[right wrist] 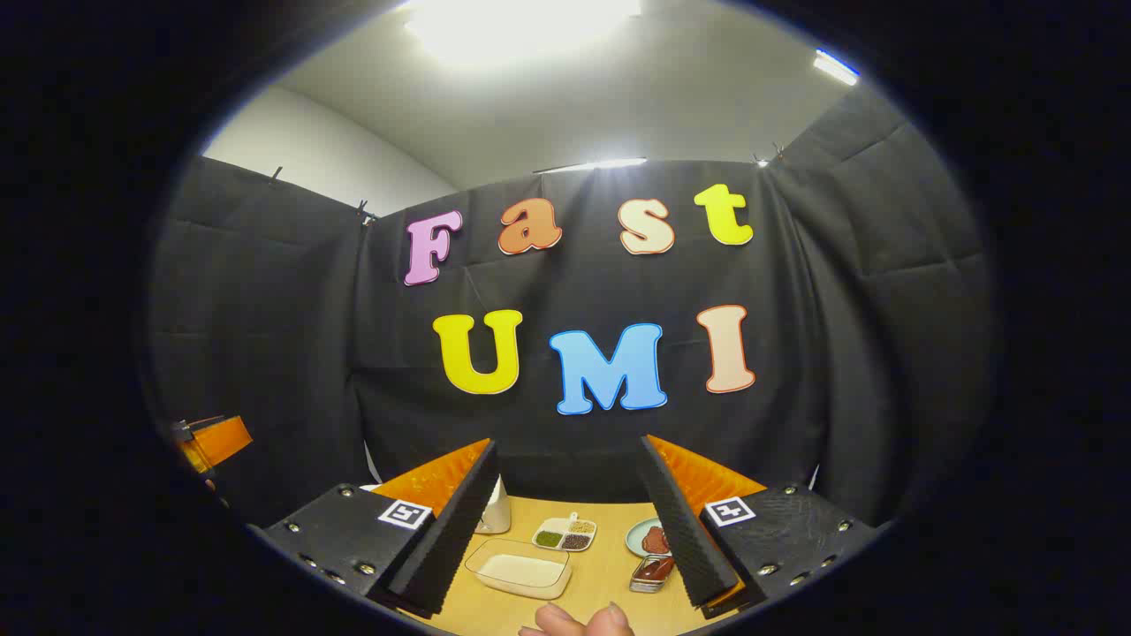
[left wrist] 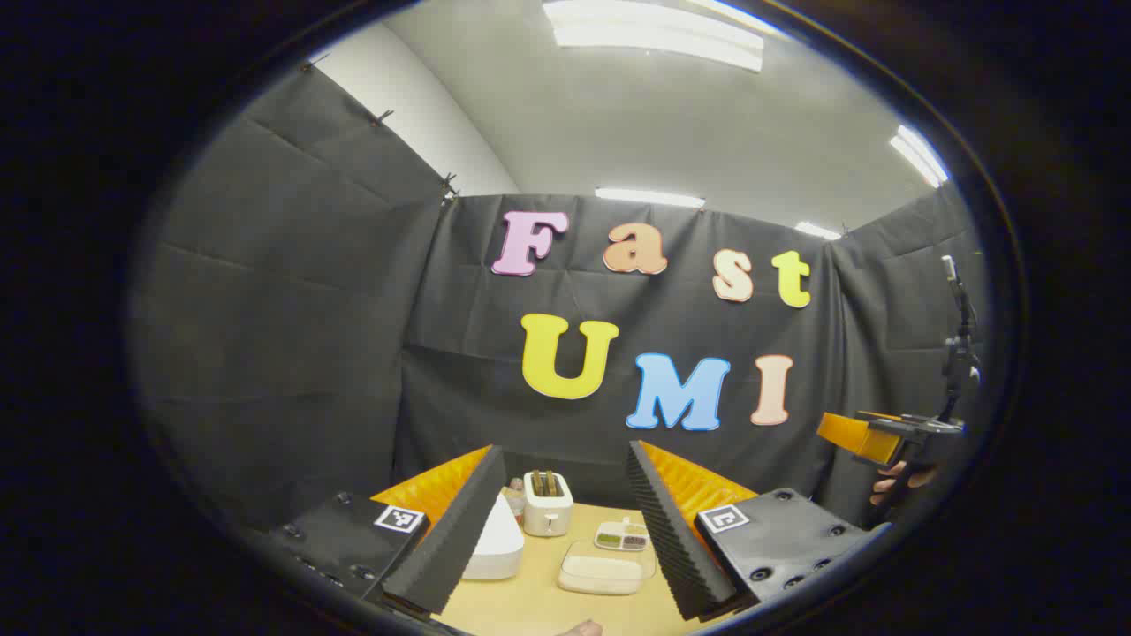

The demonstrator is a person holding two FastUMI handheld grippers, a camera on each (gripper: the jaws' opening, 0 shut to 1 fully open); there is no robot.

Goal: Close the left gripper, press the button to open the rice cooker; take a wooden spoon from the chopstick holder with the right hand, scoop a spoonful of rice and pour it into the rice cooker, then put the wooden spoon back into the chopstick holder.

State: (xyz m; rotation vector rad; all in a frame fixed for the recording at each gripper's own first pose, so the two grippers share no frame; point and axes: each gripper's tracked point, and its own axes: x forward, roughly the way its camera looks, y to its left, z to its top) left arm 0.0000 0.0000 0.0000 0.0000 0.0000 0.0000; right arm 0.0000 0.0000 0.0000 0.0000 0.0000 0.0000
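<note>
Wooden counter (left wrist: 539,601) lies below both raised tools; left tool (left wrist: 565,530) spread wide, pinching nothing; between its fingers sit the white cooker (left wrist: 493,549), a toaster (left wrist: 547,503), a divided dish (left wrist: 622,536) and the rice tray (left wrist: 601,574); right tool (right wrist: 565,530) likewise spread, over the rice tray (right wrist: 523,570), beside a plate (right wrist: 643,537); fingertips (right wrist: 574,620) show at the bottom edge.

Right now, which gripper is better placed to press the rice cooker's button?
Left. The white rice cooker lies just beyond the left gripper, beside its left finger. Its jaws stand open and need closing first.
</note>
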